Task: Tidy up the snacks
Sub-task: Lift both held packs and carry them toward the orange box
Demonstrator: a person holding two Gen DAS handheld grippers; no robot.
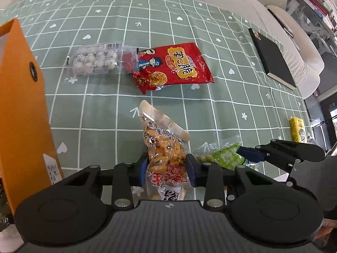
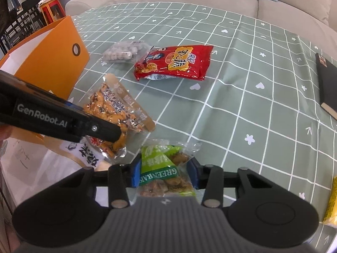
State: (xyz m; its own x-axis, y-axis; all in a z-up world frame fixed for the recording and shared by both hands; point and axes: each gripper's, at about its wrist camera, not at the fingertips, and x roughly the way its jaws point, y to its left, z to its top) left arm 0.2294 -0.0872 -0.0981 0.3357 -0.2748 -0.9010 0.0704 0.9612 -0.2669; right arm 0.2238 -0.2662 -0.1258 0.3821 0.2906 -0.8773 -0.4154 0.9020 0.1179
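Left wrist view: left hand-held gripper (image 1: 166, 165) clamps orange snack bag (image 1: 163, 147), long axis pointing away.

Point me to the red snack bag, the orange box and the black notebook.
red snack bag (image 1: 179, 65): left wrist view, on its yellow label.
orange box (image 2: 56, 67): right wrist view, on its front wall.
black notebook (image 1: 271, 59): left wrist view, middle of its cover.
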